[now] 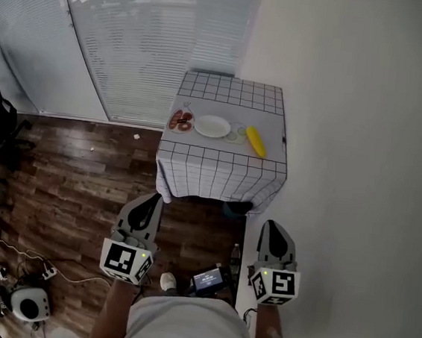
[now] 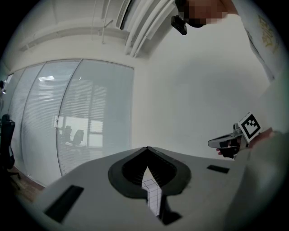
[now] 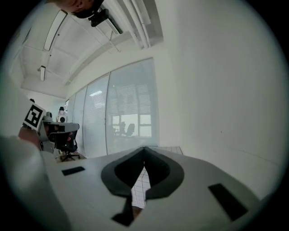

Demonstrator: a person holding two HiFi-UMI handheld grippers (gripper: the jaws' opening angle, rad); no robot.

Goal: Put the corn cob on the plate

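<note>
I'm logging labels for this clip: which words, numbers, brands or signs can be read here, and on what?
No legible words or numbers anywhere.
Marker cube on the left tool, marker cube on the right tool: black-and-white square patterns, no letters.
Small lit screen in the head view: too small to read.
Yellow print on the person's white top: too blurred to read.

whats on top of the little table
A corn cob, a white plate and a dish of reddish food on the checked cloth. The cloth hides the tabletop and whatever is beneath.
</note>
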